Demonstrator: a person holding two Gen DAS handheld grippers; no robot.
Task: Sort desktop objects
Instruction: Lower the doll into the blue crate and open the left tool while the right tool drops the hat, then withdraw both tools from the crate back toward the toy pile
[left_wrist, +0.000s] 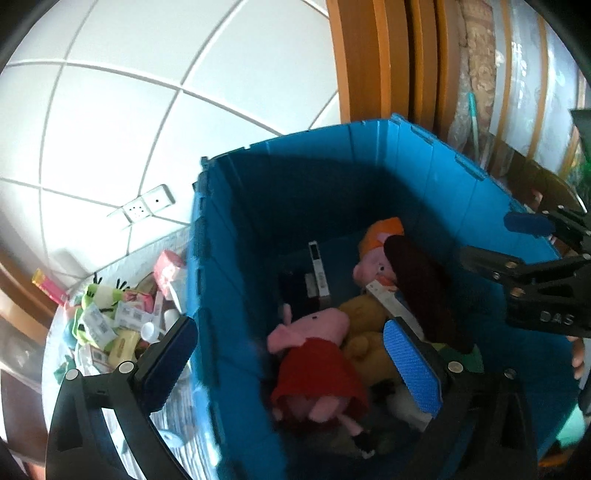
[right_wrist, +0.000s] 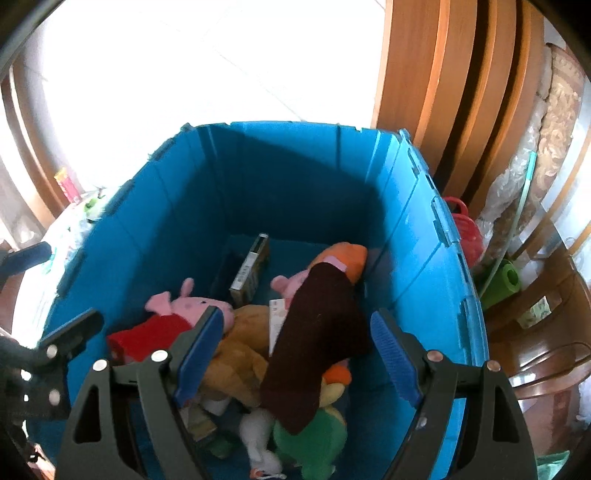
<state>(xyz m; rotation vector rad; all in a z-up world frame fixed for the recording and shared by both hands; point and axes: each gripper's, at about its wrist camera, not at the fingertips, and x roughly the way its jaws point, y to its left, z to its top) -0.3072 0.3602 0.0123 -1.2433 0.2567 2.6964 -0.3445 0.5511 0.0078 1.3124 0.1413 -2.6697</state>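
Note:
A blue plastic crate (left_wrist: 332, 184) (right_wrist: 288, 177) holds plush toys: a pink pig in a red dress (left_wrist: 317, 354) (right_wrist: 177, 314), a pig with an orange hat (left_wrist: 380, 243) (right_wrist: 332, 262), a yellow plush (right_wrist: 236, 354), a green plush (right_wrist: 314, 435) and a dark maroon item (right_wrist: 317, 332) (left_wrist: 424, 291) lying on top. A slim box (right_wrist: 251, 273) stands inside. My left gripper (left_wrist: 291, 362) is open, straddling the crate's left wall. My right gripper (right_wrist: 299, 354) is open and empty above the crate; it also shows in the left wrist view (left_wrist: 517, 243).
A pile of small packets and boxes (left_wrist: 118, 325) lies on the table left of the crate. A tiled wall with a socket (left_wrist: 144, 206) is behind. Wooden panels (right_wrist: 461, 92), a red object (right_wrist: 465, 225) and a green roll (right_wrist: 502, 280) stand right of the crate.

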